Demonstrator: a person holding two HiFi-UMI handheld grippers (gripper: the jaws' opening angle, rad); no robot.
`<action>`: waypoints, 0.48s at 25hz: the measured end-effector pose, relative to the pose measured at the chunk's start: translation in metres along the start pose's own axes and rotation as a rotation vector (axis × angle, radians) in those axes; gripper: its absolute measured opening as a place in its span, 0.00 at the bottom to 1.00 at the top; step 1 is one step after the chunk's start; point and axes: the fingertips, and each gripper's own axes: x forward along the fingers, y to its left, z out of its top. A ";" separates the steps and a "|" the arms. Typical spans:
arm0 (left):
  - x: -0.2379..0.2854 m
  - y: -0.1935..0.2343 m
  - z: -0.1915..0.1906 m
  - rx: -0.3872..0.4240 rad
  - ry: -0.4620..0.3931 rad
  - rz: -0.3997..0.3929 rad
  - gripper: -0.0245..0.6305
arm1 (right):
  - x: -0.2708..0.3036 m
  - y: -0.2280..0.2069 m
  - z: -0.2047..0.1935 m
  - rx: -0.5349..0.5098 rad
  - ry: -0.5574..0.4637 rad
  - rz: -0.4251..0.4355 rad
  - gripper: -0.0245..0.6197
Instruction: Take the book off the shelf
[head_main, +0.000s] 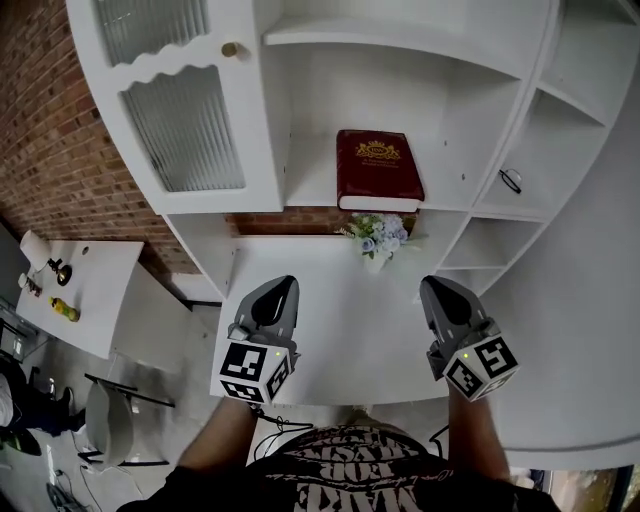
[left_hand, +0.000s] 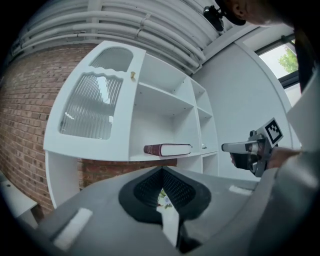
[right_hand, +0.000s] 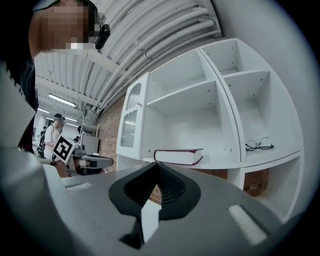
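From the head view, the dark red book lies flat on the white shelf. A small vase of flowers stands on the counter just in front of it, between the book and the left gripper and right gripper. Glasses rest in the compartment to the right. In the left gripper view, the fingers are pressed together on nothing, well short of the book. In the right gripper view, its fingers are likewise closed and empty, with the book beyond them.
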 end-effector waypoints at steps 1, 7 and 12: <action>0.010 0.001 0.002 0.000 0.005 0.003 0.04 | 0.007 -0.009 0.000 -0.010 0.002 0.003 0.08; 0.064 0.006 0.016 0.013 -0.014 0.028 0.08 | 0.047 -0.054 0.004 -0.024 -0.023 0.030 0.09; 0.108 0.007 0.026 0.031 -0.024 0.013 0.15 | 0.083 -0.083 -0.001 -0.004 -0.016 0.067 0.34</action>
